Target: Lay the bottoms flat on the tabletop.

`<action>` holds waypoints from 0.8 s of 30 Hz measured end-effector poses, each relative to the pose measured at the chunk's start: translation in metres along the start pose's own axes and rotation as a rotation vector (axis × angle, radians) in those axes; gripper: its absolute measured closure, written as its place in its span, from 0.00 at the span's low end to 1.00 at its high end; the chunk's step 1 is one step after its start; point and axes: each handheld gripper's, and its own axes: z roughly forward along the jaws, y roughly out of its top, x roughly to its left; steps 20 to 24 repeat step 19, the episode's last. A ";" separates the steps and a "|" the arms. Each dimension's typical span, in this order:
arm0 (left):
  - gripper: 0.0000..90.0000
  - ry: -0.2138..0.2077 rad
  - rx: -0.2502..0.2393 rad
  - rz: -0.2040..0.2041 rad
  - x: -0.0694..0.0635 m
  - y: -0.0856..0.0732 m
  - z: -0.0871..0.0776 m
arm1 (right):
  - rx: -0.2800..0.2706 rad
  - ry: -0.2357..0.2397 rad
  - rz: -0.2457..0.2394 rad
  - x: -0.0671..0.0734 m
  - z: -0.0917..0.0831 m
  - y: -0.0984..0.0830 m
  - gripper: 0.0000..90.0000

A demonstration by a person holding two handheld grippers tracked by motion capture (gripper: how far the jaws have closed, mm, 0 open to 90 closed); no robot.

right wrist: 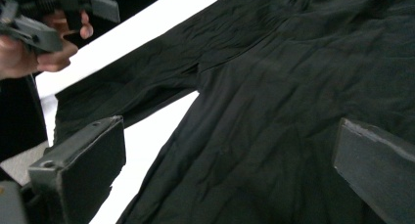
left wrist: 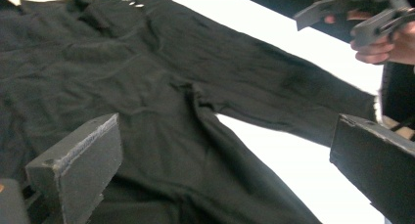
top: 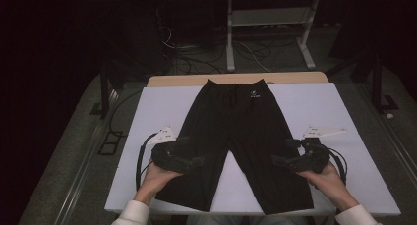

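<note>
Black shorts spread flat across the white counter, waistband at the far edge, both legs running back toward the person, a wedge of bare counter between them. Left tongs poised over the outer part of the left leg, jaws wide apart, nothing between them. Right tongs mirrored over the right leg, jaws likewise spread and empty. From the left gripper view, crotch seam and wrinkled fabric dead ahead, opposite tongs up in the corner. From the right gripper view, cloth under both open jaws, other tongs top left.
</note>
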 end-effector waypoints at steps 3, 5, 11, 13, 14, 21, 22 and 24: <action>0.00 0.017 -0.021 -0.009 0.004 -0.007 -0.004 | -0.020 -0.009 -0.022 -0.003 -0.005 -0.007 0.00; 0.00 0.022 -0.024 -0.009 0.006 -0.012 -0.007 | -0.029 -0.023 -0.040 -0.004 -0.008 -0.012 0.00; 0.00 0.033 -0.004 -0.003 0.008 -0.022 -0.010 | 0.013 -0.054 -0.039 -0.012 -0.012 -0.022 0.00; 0.00 0.032 0.000 0.001 0.008 -0.022 -0.009 | 0.007 -0.059 -0.037 -0.013 -0.014 -0.023 0.00; 0.00 0.031 -0.001 0.003 0.008 -0.022 -0.009 | 0.005 -0.060 -0.039 -0.013 -0.014 -0.022 0.00; 0.00 0.035 -0.012 0.006 0.009 -0.021 -0.009 | 0.010 -0.055 -0.046 -0.013 -0.015 -0.022 0.00; 0.00 0.035 -0.012 0.006 0.009 -0.021 -0.009 | 0.010 -0.055 -0.046 -0.013 -0.015 -0.022 0.00; 0.00 0.035 -0.012 0.006 0.009 -0.021 -0.009 | 0.010 -0.055 -0.046 -0.013 -0.015 -0.022 0.00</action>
